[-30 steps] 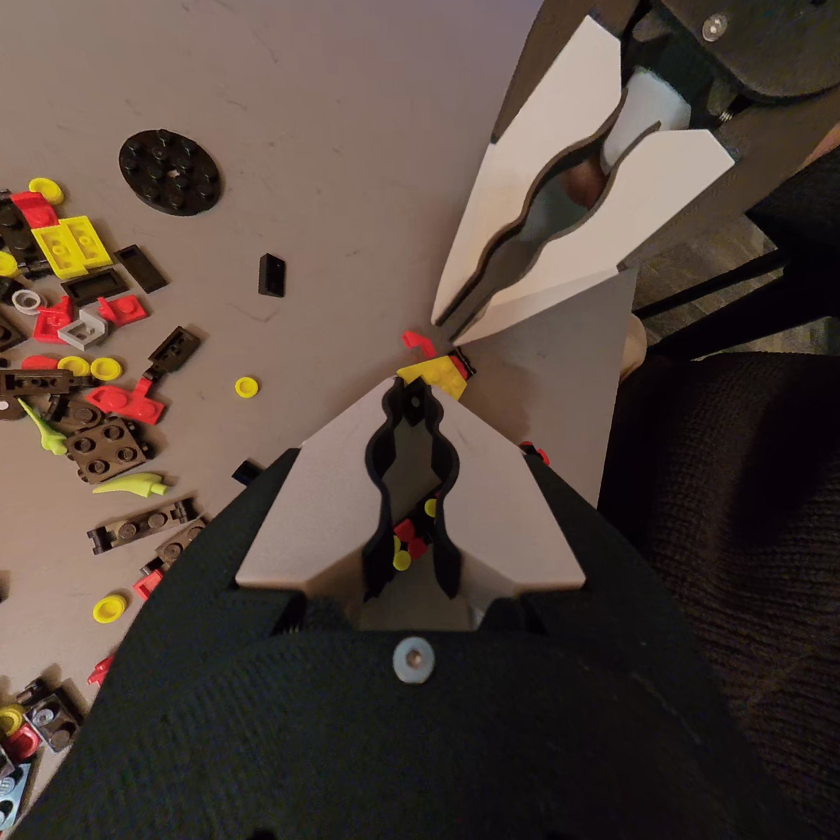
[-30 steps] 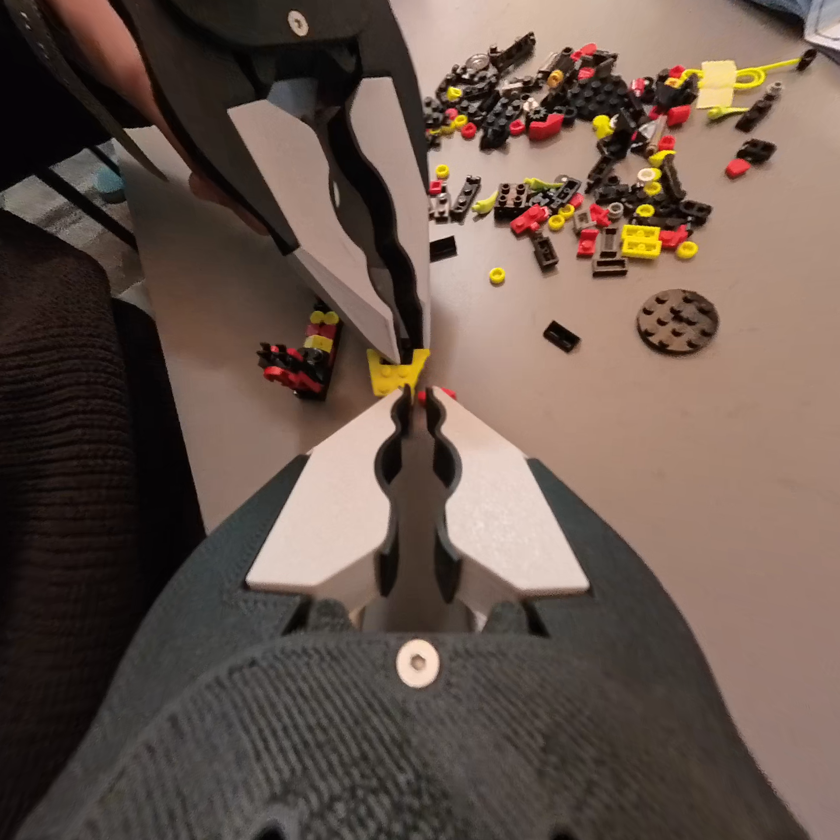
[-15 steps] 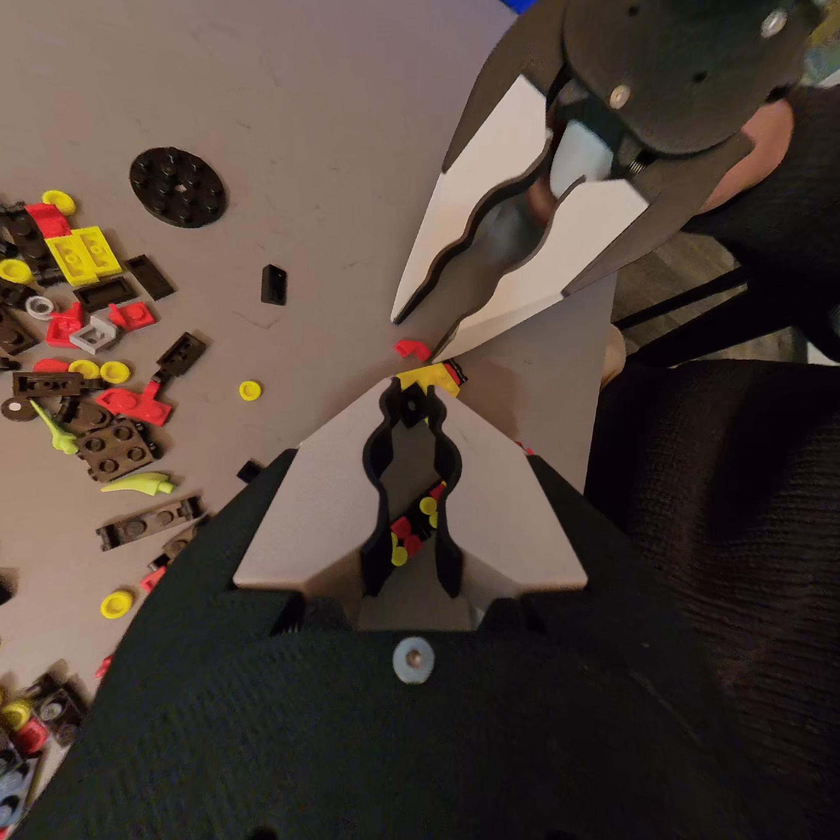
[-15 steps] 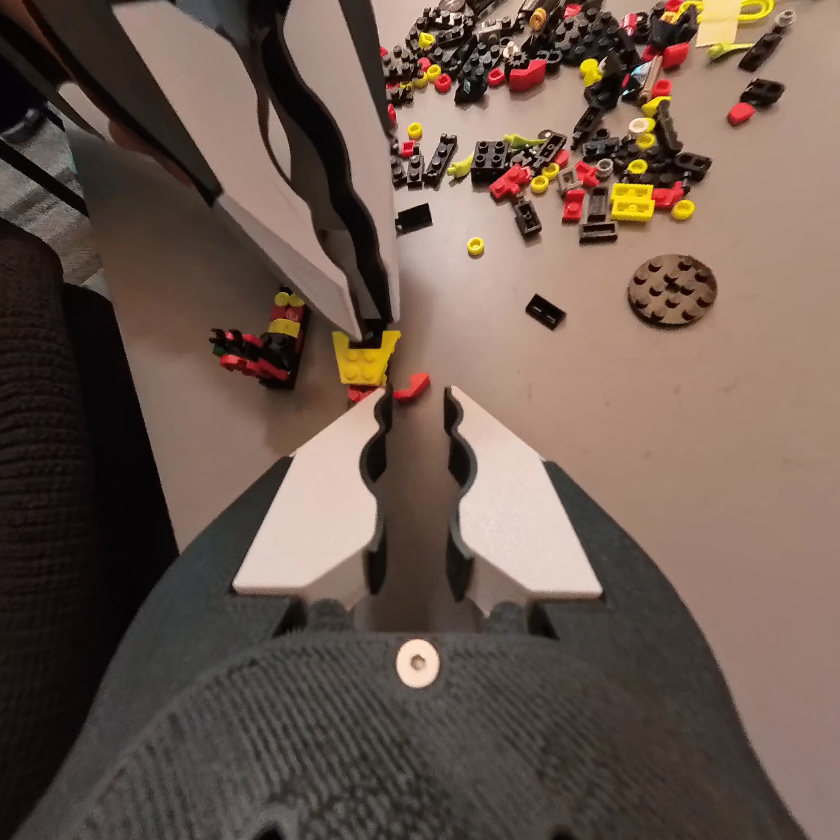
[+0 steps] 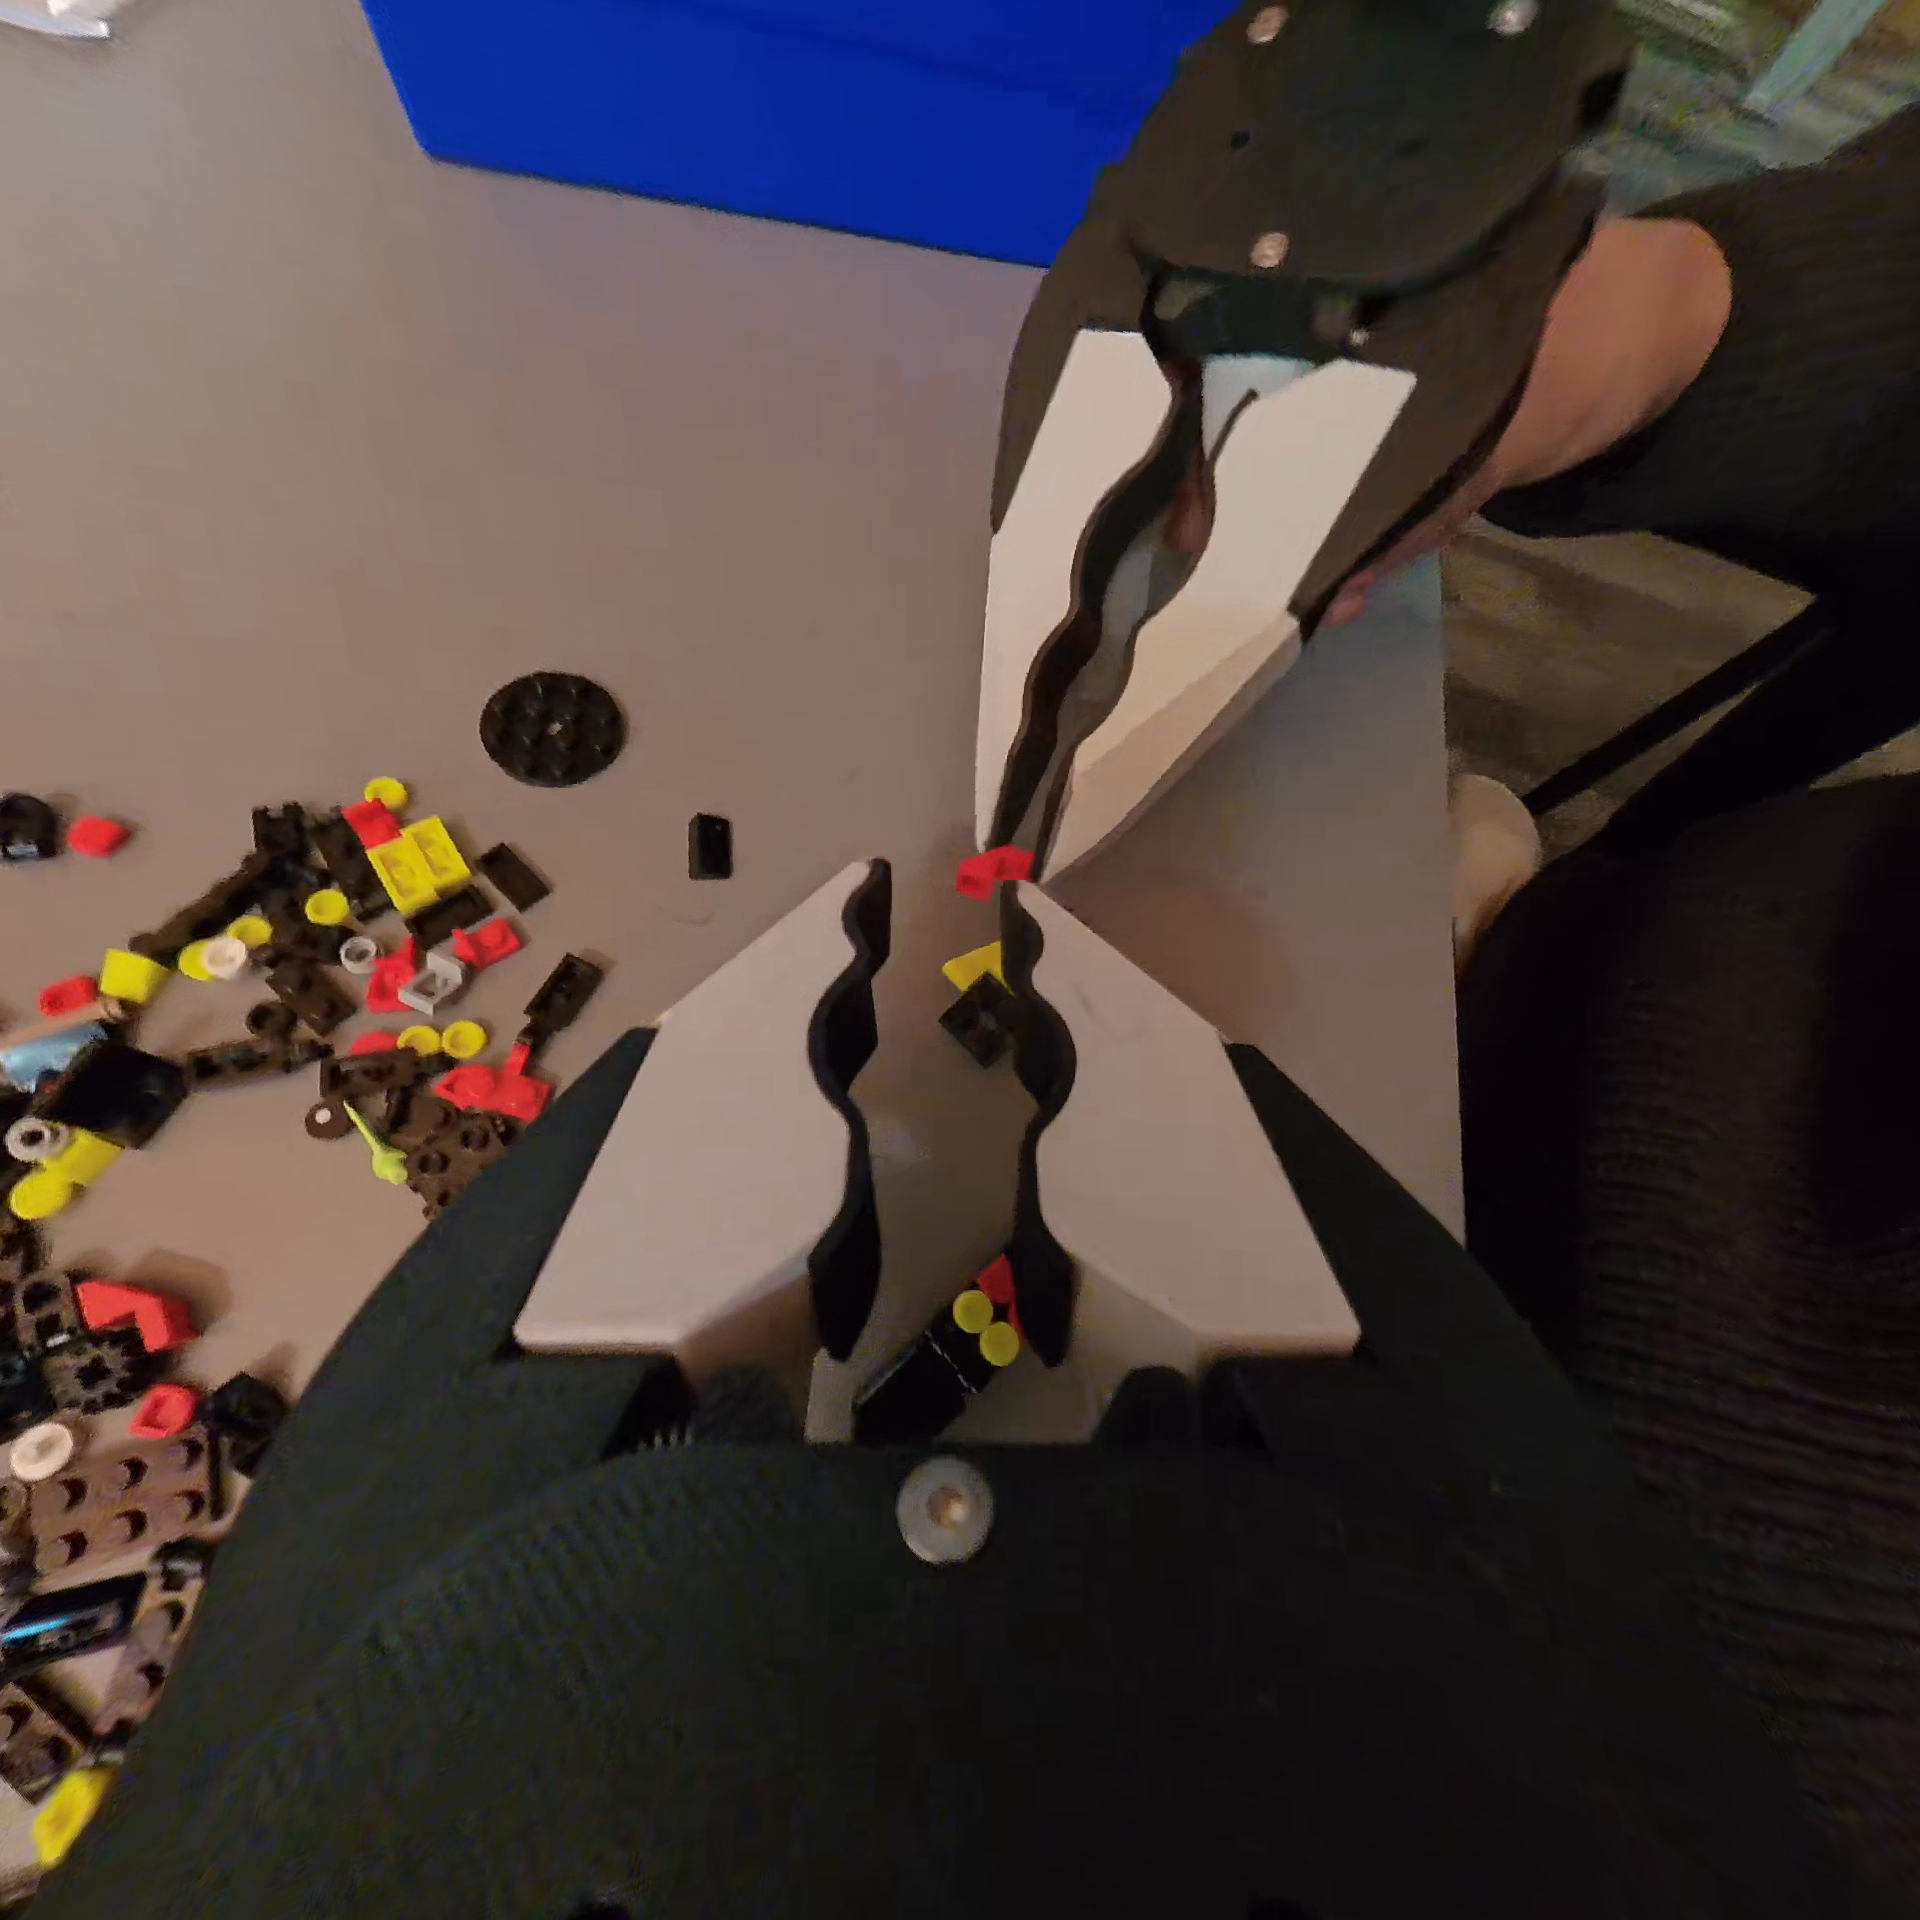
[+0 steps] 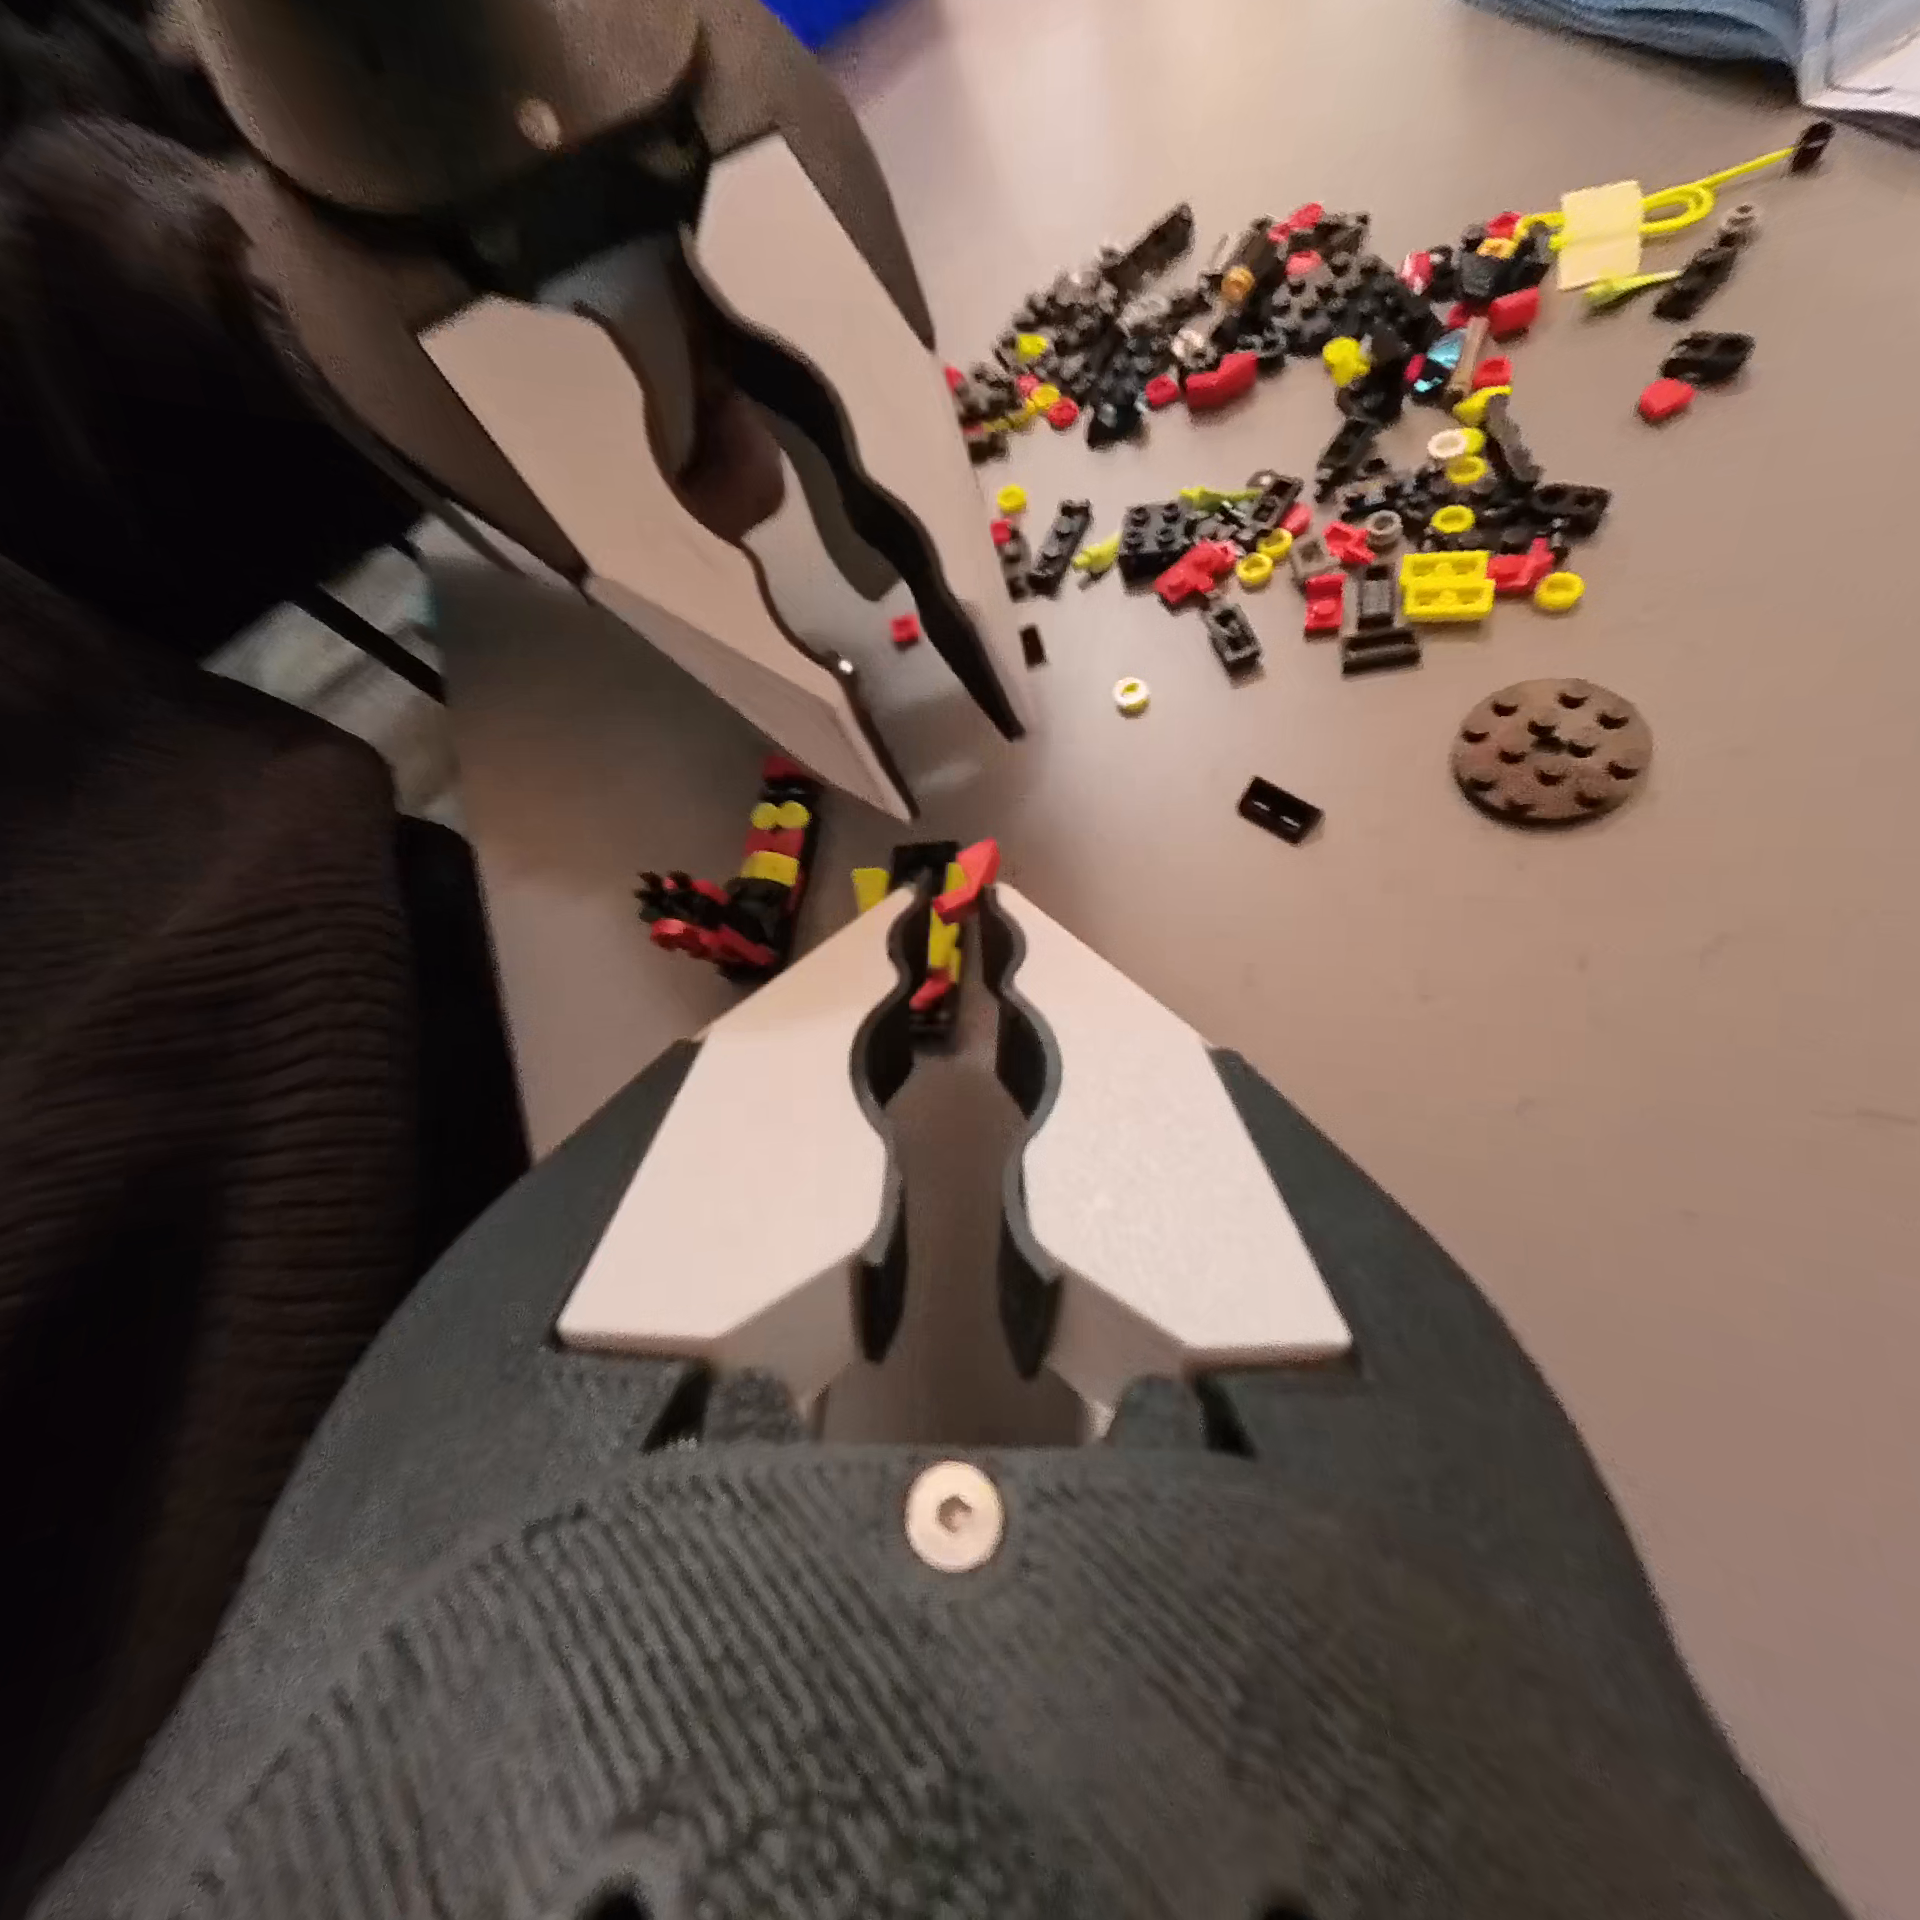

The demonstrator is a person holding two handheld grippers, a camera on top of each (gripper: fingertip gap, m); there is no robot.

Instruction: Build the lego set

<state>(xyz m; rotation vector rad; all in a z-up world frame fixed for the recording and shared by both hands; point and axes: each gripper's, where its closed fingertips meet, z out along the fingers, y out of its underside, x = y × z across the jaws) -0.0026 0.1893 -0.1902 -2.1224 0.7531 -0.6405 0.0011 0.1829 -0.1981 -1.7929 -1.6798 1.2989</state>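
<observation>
My right gripper (image 6: 940,899) is shut on a small build of yellow, red and black pieces (image 6: 943,930) and holds it on edge just above the grey table (image 6: 1351,1039). In the left wrist view the right gripper (image 5: 1013,847) comes down from above, with the build's red tip (image 5: 992,870), yellow part and black part showing below it. My left gripper (image 5: 951,888) is open and empty, its fingers either side of the build without touching it. It also shows in the right wrist view (image 6: 966,774). A second black, red and yellow build (image 6: 748,894) lies near the table edge.
A heap of loose pieces (image 6: 1351,468) lies farther out, and at the left in the left wrist view (image 5: 312,1039). A black round plate (image 6: 1553,750), a small black tile (image 6: 1280,808) and a yellow ring (image 6: 1130,694) lie apart. A blue box (image 5: 779,104) stands behind. Less than 4 cm separates the two grippers' tips.
My left gripper opened, let go of the small build and drew back. My right gripper opened, then shut on the build and tipped it on edge.
</observation>
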